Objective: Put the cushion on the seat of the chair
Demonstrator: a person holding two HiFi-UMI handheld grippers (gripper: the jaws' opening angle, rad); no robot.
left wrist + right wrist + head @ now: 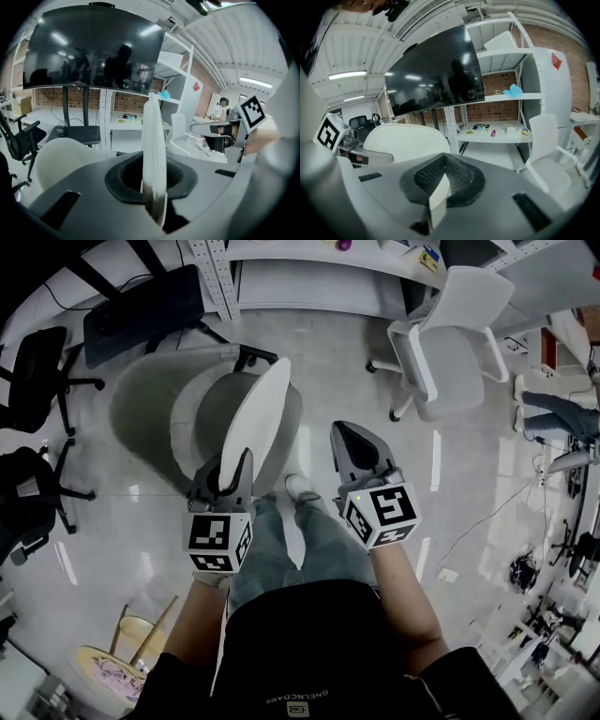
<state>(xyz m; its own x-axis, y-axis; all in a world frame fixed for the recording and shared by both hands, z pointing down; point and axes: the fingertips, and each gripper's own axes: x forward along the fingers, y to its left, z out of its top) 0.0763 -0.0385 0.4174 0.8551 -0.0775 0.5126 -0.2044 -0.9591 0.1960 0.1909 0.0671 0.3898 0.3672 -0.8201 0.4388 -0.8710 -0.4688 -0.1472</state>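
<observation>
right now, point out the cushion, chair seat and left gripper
cushion [265, 413]: head view, middle of its white face
chair seat [217, 416]: head view, bare grey left of cushion
left gripper [244, 461]: head view, between its fingertips

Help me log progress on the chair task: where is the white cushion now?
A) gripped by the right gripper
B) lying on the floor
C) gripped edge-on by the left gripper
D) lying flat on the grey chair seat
C: the cushion stands edge-on between the left gripper's fingers, over the chair seat.
</observation>
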